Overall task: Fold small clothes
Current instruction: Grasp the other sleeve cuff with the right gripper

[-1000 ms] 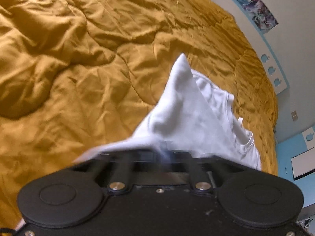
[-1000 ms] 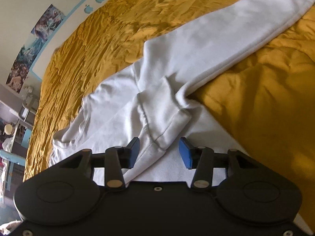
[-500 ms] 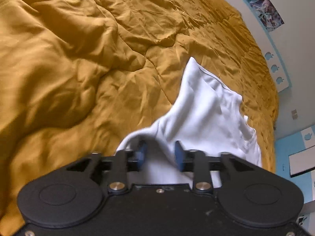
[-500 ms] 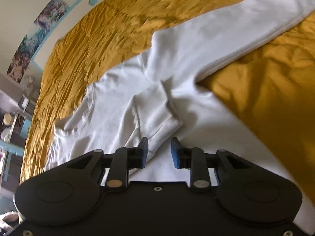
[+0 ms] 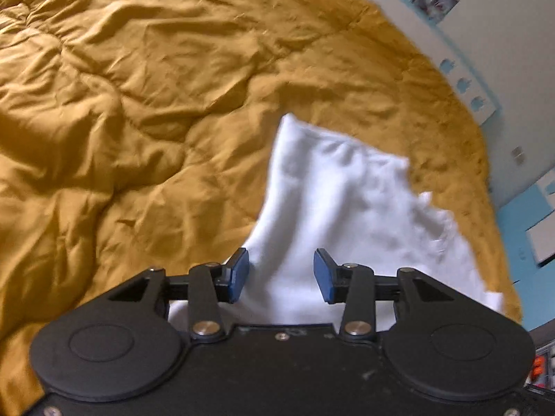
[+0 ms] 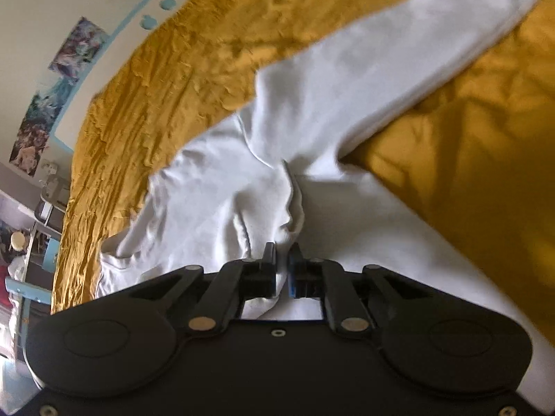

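A white long-sleeved top (image 6: 215,201) lies on a mustard-yellow quilt (image 6: 468,159). One sleeve (image 6: 399,55) stretches away to the upper right in the right wrist view. My right gripper (image 6: 282,260) is shut on a bunched fold of the white top near its middle. In the left wrist view the white top (image 5: 340,201) lies spread in front of my left gripper (image 5: 281,274), which is open with its blue pads (image 5: 239,272) apart over the cloth and grips nothing.
The quilt (image 5: 138,121) covers the whole bed in rumpled folds. A pale wall with posters (image 6: 76,48) and blue apple stickers (image 5: 468,93) runs behind the bed. Furniture and clutter (image 6: 27,242) stand beyond the bed's left edge.
My left gripper opened and let go of the white top, which dropped flat on the quilt. My right gripper closed from open onto a fold of the top.
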`<state>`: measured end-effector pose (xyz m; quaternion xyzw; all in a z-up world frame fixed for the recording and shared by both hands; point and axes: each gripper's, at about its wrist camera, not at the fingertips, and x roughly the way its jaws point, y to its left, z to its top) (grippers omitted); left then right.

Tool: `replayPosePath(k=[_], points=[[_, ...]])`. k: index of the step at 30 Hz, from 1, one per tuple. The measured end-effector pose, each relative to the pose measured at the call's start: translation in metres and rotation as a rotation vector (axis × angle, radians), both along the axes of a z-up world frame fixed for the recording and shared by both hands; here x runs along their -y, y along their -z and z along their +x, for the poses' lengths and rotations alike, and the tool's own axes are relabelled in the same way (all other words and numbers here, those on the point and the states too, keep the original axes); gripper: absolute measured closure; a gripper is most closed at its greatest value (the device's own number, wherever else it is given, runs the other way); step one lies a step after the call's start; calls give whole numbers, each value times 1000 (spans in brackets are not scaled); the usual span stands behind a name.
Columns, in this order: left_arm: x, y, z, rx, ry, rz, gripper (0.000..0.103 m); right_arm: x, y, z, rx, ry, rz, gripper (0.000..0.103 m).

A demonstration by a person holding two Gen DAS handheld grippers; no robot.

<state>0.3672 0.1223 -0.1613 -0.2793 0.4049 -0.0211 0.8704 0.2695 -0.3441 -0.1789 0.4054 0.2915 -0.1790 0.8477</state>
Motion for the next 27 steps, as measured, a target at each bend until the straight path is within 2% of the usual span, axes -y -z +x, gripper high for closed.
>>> replayPosePath(k=[4,7,8,9,11,13,15,18,22,25,26,27], points=[[-1,13,6,2,22,38,61,7,15,-8,-61,11,13,100],[-2,5,6,0,37,37,60,10,19,-12,-58,7,16,100],[-1,0,6,5,43,41,61,9,15,-15,-61,25,13,94],[1,-6,3,20,52,51,61,8,9,-18,-61,43,2,83],[6,-16,-2,52,78,78,60,0,-8,-24,-35,53,-83,81],[14,-20,-3,63,112,101,60,-10,-22,-24,17,3,-180,81],[24,-20,-3,56,146,137,59,-16,-27,-20,37,-59,-210,81],[34,-11,-4,26,175,187,59,-18,-23,-7,24,-149,-183,81],[44,0,-8,3,192,231,58,-9,-1,8,-70,-163,-172,81],[47,-1,-13,13,200,261,58,13,3,0,-39,-176,-91,82],[48,-2,-15,21,209,259,58,26,-2,-9,-13,-157,-77,77],[49,-5,-17,32,223,252,58,38,-8,-18,7,-130,-80,65]])
